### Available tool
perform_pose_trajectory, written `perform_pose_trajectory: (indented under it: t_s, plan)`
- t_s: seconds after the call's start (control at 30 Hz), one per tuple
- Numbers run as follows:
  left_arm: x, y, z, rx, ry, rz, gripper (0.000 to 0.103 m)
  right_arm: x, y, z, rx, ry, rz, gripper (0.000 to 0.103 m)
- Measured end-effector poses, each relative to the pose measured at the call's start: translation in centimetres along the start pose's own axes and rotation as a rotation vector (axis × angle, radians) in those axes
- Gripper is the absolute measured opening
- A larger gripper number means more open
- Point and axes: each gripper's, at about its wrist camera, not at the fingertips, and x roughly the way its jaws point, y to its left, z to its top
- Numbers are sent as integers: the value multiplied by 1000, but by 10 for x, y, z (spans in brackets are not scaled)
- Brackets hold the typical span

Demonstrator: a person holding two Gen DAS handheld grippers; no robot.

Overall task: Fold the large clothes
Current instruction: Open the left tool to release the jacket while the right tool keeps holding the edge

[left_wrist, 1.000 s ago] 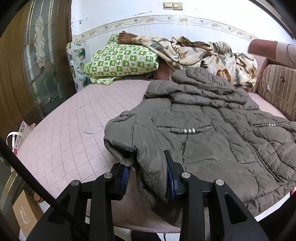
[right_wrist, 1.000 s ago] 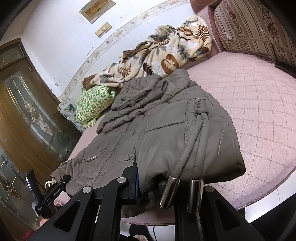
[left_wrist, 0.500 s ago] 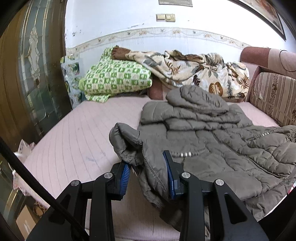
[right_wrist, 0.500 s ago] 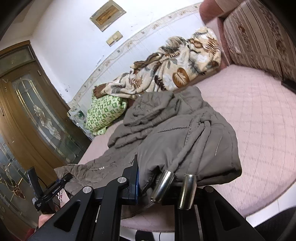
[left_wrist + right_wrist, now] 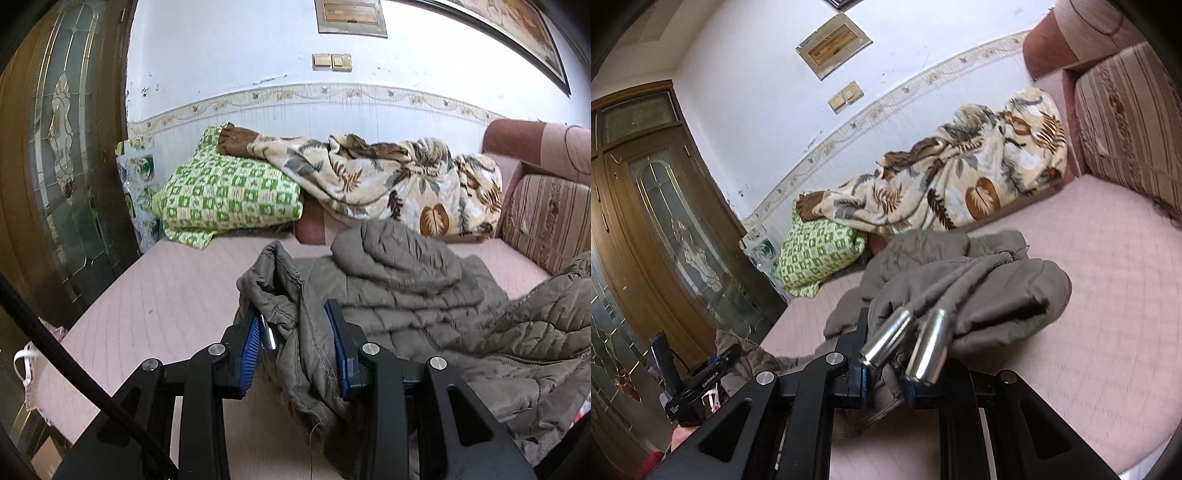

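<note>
A: Where's the jacket (image 5: 424, 306)?

B: On the pink bed (image 5: 166, 295), centre frame, its near edge lifted.

A: And the grippers?

B: The left gripper (image 5: 295, 350) is clamped on a bunched fold; the right gripper (image 5: 886, 373) pinches the hem beside two metal cord ends (image 5: 908, 347).

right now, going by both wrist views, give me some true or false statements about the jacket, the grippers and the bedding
1. The left gripper is shut on the hem of the grey-brown quilted jacket. True.
2. The right gripper is open with nothing between its pads. False: it is shut on jacket fabric, with two metal drawstring tips lying over it.
3. The green checked pillow lies on top of the jacket. False: it sits apart, at the far end of the pink quilted mattress.
4. A leaf-patterned blanket drapes partly over that pillow. True.
5. The jacket is folded into a neat square. False: its near edge is lifted and bunched.
</note>
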Motion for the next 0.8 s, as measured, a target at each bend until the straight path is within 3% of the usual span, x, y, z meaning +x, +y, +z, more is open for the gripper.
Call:
perform_pose_trajectory:
  t_s: [0.37,0.6,0.8]
  plan:
    - [82,-7,80,37,-43,52,29,66,1,71,-13,-20,9,15]
    - [191,-3,122,-11,34,61,27,148,-13,119,-40,-2,-23,15]
    - [287,3,152,-45,98,150,27,240,-43,148,-3,58,-83,15]
